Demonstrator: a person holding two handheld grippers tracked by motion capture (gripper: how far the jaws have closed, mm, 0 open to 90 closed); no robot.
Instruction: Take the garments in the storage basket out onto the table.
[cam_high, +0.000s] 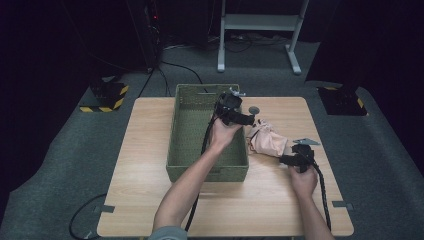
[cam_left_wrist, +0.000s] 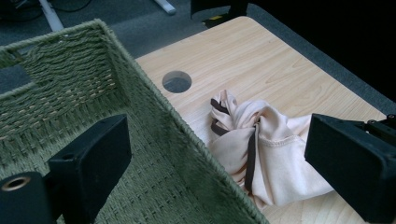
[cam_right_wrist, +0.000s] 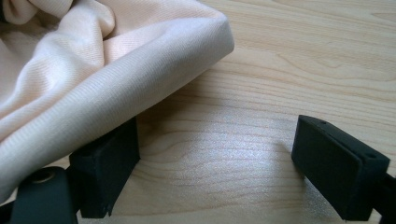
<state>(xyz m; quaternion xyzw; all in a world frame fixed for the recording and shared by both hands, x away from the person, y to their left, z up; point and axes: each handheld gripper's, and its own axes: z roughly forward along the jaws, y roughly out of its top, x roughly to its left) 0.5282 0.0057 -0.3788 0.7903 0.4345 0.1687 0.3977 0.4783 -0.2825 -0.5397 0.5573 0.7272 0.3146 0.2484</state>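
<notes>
High view: unlabelled peach garment (cam_high: 268, 140) beside green woven basket (cam_high: 181, 150).

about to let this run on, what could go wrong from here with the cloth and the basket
1. The right gripper is open with the cloth draped over one jaw, not between them; closing now may catch only an edge or nothing.
2. The left gripper is open and straddles the basket wall, so it could pinch or snag the weave instead of the cloth.
3. The cloth is a loose bundle with dark straps; lifted, it may hang and catch on the rim.
</notes>
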